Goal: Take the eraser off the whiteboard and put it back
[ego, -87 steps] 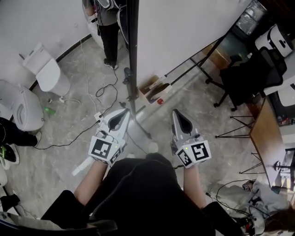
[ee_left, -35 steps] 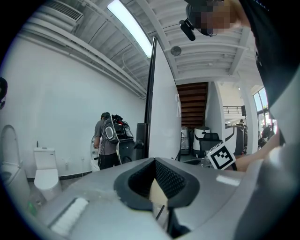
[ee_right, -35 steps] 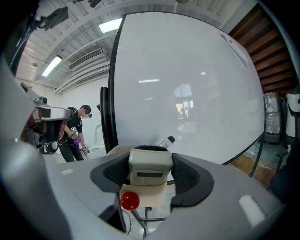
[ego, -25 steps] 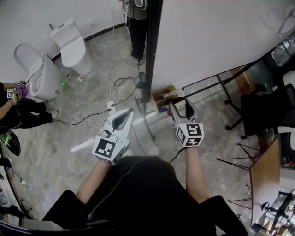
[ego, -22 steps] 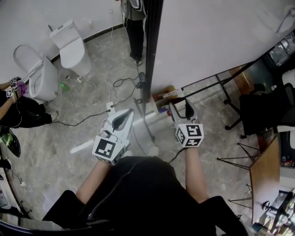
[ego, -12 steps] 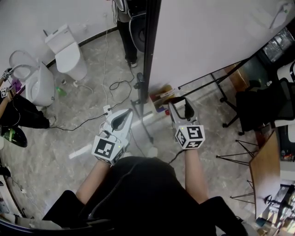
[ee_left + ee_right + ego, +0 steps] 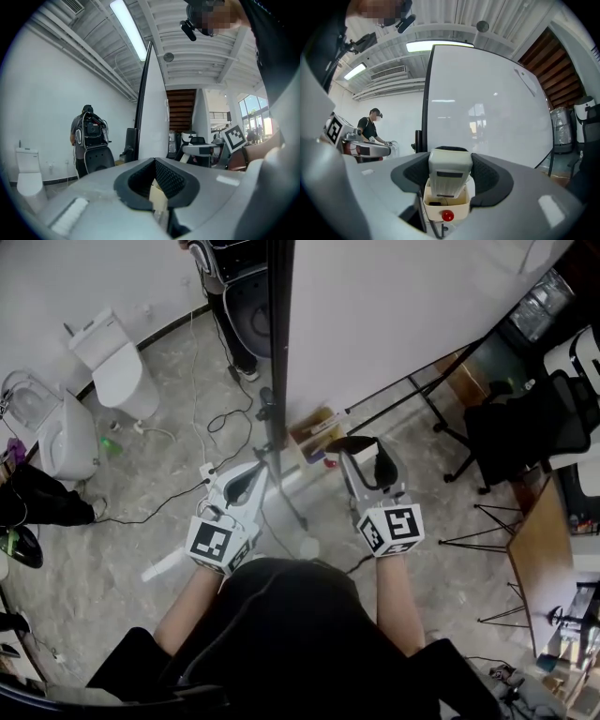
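A grey-white eraser (image 7: 449,174) with a dark label strip sits upright between the black pads of my right gripper (image 7: 450,158), which is shut on it. That gripper (image 7: 364,454) is held level in front of the big whiteboard (image 7: 403,306), a short way off its bare white face (image 7: 487,108). My left gripper (image 7: 253,472) hangs lower at the left, near the board's black edge post (image 7: 278,343). Its pads (image 7: 174,180) meet with nothing between them.
On the floor under the board lies a cardboard box (image 7: 314,430) with markers. Two toilets (image 7: 112,367) stand at the left, and cables trail over the floor. A person (image 7: 230,296) stands behind the board. An office chair (image 7: 525,418) and a wooden table (image 7: 544,549) are at the right.
My right gripper has risen with the eraser in it and stands nearer the board. The left gripper has hardly moved. The head view has swung a little to the left.
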Tool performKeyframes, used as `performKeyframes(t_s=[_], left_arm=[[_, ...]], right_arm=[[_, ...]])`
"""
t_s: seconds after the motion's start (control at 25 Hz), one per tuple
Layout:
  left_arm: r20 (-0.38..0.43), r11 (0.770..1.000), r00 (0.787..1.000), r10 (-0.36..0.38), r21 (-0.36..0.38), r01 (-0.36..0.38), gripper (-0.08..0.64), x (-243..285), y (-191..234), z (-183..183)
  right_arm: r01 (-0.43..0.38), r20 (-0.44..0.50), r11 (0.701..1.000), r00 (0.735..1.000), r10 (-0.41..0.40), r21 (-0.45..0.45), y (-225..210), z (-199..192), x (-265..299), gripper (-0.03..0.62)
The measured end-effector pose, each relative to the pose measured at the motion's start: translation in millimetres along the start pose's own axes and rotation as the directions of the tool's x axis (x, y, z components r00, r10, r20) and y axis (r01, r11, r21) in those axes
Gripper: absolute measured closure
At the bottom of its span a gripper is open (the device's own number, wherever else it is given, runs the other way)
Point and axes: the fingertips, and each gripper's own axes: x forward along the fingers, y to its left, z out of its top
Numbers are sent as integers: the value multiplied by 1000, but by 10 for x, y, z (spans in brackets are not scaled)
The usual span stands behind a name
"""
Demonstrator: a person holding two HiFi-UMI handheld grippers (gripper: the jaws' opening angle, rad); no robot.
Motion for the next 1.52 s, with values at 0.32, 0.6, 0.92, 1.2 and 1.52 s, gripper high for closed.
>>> performKeyframes(t_s=[0.32,0.6,0.92,1.2,1.52], left_arm=[[3,996,996,-88,15,88,554,86,-195,33],[17,988,988,-155,29,154,554,150,-390,86],[26,984,983,-179,27,179,554,116,-500,106],[26,986,986,-164,23,163,554,66,-468,104],[26,988,988,-149,33,148,554,29,-414,112]], right_arm=[[54,61,999,997,-54,1,92,268,-420,316],[106,89,994,990,-106,-2,128,406,-821,316],[131,103,991,986,-131,1,204,468,-1035,316],[129,111,992,986,-127,-4,251,490,-1048,316],[115,124,993,986,-114,-1,275,511,-983,316]])
